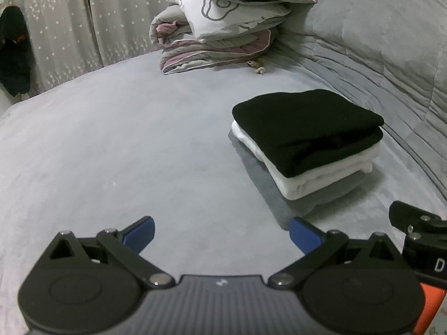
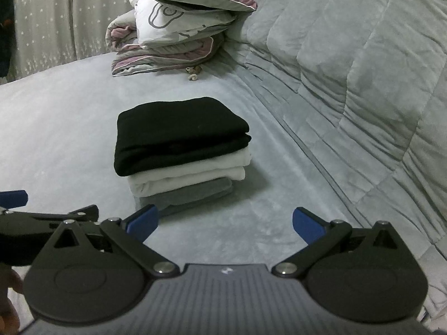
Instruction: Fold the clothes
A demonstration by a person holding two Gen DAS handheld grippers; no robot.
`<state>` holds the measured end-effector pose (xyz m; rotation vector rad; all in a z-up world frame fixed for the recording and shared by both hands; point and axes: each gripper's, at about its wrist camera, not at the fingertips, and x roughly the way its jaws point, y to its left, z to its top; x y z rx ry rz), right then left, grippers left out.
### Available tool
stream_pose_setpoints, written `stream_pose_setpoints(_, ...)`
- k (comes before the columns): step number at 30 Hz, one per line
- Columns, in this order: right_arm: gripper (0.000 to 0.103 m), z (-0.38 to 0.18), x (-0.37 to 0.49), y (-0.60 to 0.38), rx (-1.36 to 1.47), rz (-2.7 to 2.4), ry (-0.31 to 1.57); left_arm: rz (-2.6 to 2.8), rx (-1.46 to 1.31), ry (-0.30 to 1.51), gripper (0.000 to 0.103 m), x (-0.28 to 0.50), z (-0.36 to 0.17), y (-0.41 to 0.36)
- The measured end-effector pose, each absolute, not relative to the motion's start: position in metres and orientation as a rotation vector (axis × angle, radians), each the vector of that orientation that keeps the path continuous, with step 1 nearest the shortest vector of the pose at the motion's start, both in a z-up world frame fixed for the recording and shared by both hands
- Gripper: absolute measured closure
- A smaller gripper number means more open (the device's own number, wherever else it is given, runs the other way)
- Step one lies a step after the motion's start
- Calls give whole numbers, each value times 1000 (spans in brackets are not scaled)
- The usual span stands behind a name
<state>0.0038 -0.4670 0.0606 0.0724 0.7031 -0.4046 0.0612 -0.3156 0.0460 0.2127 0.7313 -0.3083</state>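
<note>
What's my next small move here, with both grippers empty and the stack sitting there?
Probably pull both back and look for another garment. The left hand-held gripper and right hand-held gripper are open and empty, the folded stack looks square (black on white on grey), and no unfolded clothing shows on the bed.

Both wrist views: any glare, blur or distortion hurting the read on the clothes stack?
Left wrist: dim, flat light, no glare; fisheye bows the bed; black top garment loses fold detail; open left gripper soft up close. Right wrist: same curvature, greenish cast on the quilt; stack fairly sharp; right gripper open.
</note>
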Motion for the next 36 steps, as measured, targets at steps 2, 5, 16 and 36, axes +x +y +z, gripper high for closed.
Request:
stream_pose_setpoints(2,0,60,4,-468,73,-415,707,-307,214,727,1,61,47,-315)
stream_pose_setpoints(5,0,59,4,-469,74,-428,710,-309,218,724,0,60,48,-314)
stream_pose_setpoints(16,0,58,4,-472,82,-431,717,-309,223,713,0,61,50,-313)
stream_pose_setpoints(36,0,58,3,-470,81,-428,713,-334,214,699,1,59,50,-313)
